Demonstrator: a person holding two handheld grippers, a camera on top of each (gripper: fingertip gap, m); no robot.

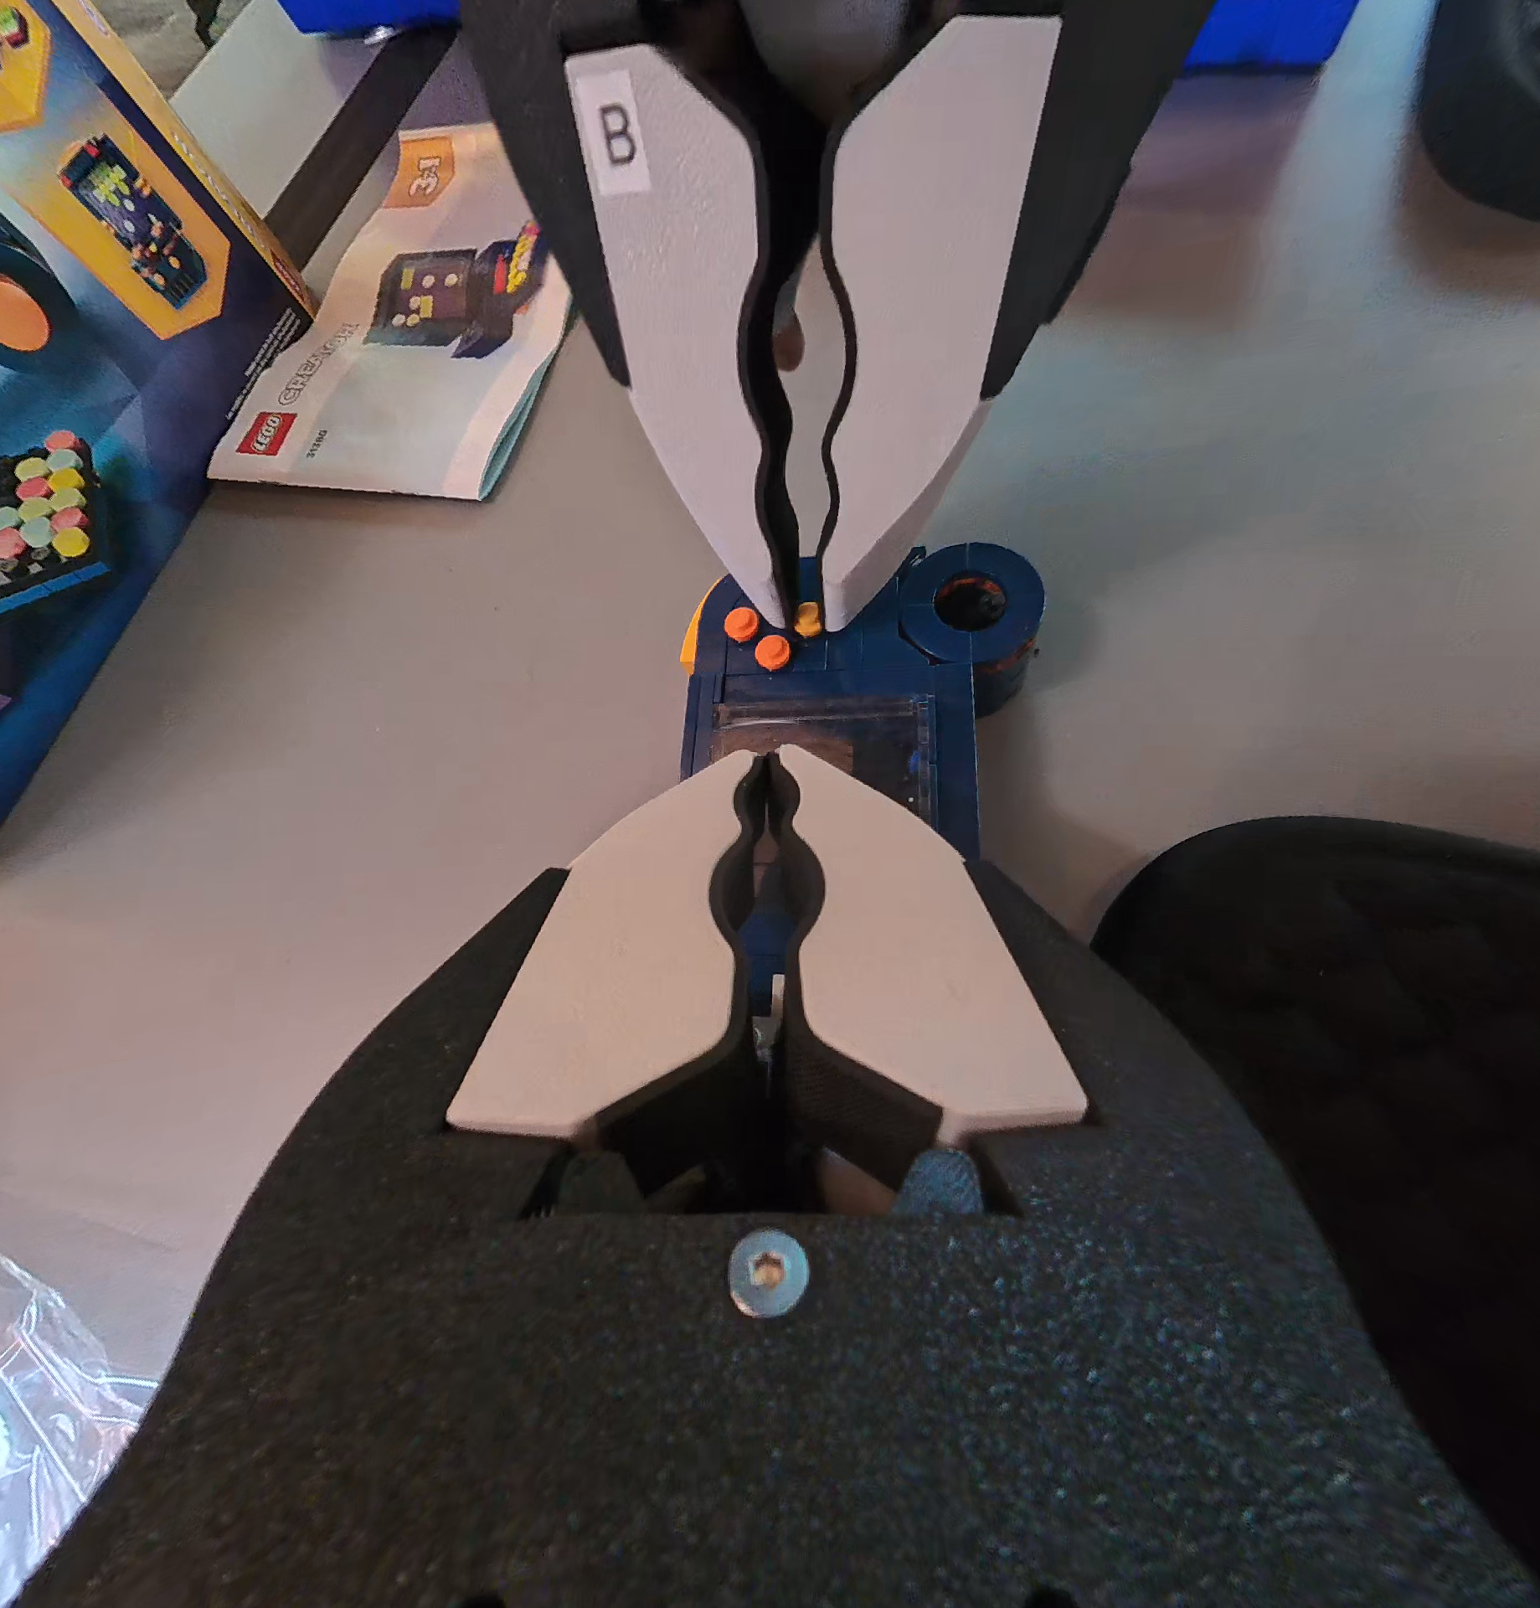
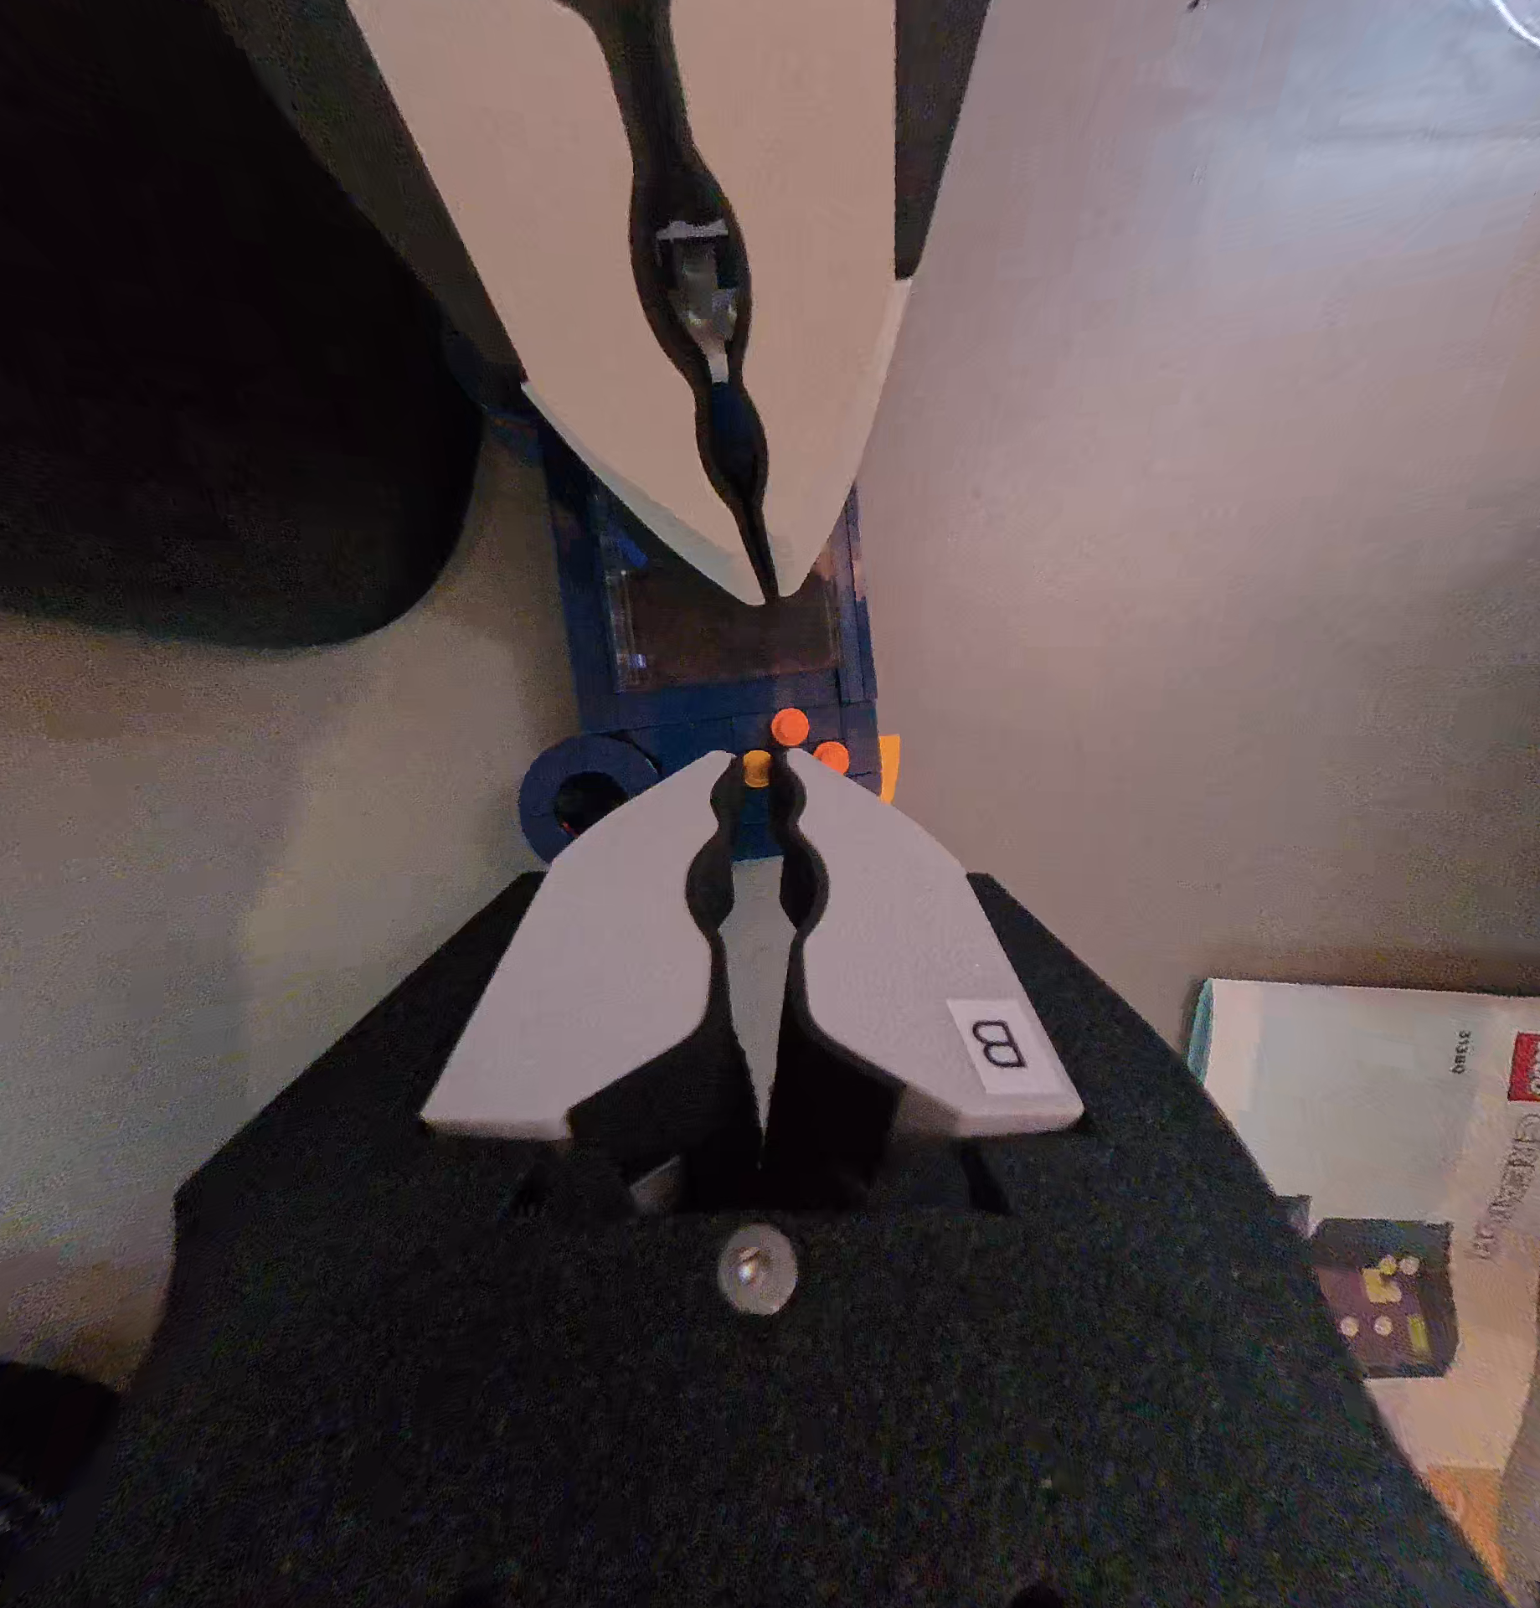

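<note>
I see my left tool point(image 1: 768, 766) pinched shut over the dark blue brick model point(image 1: 827, 696) mid-table point(image 1: 401, 696), my right tool point(image 2: 759, 766) nipping its yellow stud point(image 2: 756, 767), booklet point(image 1: 401, 365) and box point(image 1: 96, 261) well apart at one edge.

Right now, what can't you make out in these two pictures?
- Blue brick model's near end: left wrist view, covered by the left fingers.
- Whether the right fingers pinch the yellow stud: too small, either view.
- Black rounded object: left wrist view, cut off by the right edge.
</note>
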